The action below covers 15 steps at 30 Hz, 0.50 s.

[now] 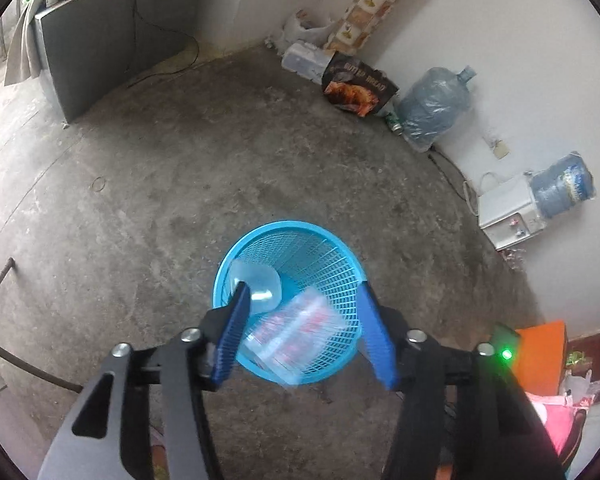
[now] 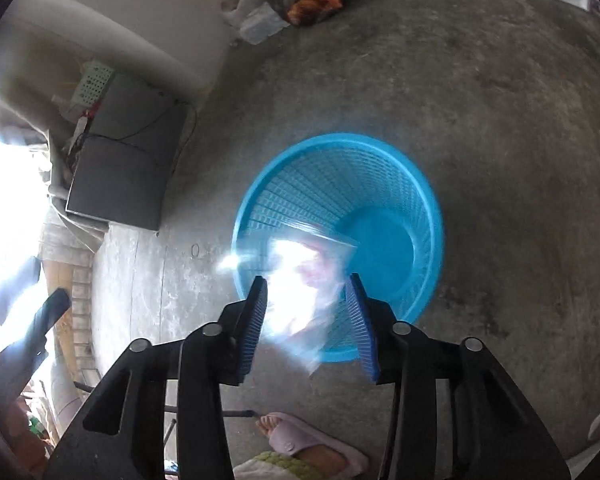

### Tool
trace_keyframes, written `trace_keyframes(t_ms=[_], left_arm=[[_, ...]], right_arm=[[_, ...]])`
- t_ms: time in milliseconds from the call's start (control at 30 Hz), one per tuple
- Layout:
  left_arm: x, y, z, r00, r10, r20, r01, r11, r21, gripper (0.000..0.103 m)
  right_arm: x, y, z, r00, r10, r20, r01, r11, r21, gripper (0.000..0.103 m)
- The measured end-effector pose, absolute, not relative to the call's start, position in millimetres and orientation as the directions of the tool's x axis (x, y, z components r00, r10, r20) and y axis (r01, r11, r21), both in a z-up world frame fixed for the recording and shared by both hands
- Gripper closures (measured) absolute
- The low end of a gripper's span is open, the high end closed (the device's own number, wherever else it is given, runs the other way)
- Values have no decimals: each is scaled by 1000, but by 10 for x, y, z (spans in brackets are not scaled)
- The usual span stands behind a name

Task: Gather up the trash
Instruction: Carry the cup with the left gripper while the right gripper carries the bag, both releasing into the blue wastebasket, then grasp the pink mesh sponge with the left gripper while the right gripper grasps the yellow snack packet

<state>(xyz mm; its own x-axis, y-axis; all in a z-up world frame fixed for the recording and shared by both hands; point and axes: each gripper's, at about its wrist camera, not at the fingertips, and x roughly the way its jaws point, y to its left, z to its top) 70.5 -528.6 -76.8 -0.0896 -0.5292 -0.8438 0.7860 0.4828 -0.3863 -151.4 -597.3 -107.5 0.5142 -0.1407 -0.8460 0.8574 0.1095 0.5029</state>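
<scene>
A blue mesh waste basket stands on the concrete floor, also in the right wrist view. My left gripper is open above its near rim. Between its fingers a blurred clear wrapper with red print hangs loose over the basket, touching neither finger. A clear plastic cup lies inside the basket by the left finger. My right gripper is open over the basket's near rim, with a blurred shiny clear wrapper between its fingers; contact is unclear.
Along the far wall lie a dark bread bag, a large water jug, a plastic container and a white dispenser with a jug. A grey cabinet stands at the left. A foot in a slipper is near me.
</scene>
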Motion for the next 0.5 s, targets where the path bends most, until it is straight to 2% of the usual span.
trace_keyframes(t_ms=[33, 233, 367, 500], left_arm=[[695, -5247, -705, -78, -538, -840, 794, 476, -378, 43], [746, -4845, -186, -7, -610, -792, 801, 470, -370, 32], [713, -4408, 265, 30, -688, -725, 816, 436, -380, 19], [652, -3832, 655, 86, -740, -667, 833, 421, -359, 12]], right_arm=[[-1548, -5954, -1055, 514, -143, -846, 857, 108, 503, 57], [-1657, -5850, -878, 518, -153, -842, 855, 129, 502, 54], [-1766, -5742, -591, 567, -176, -805, 823, 167, 543, 49], [-1808, -5591, -232, 619, -179, -765, 782, 236, 578, 47]])
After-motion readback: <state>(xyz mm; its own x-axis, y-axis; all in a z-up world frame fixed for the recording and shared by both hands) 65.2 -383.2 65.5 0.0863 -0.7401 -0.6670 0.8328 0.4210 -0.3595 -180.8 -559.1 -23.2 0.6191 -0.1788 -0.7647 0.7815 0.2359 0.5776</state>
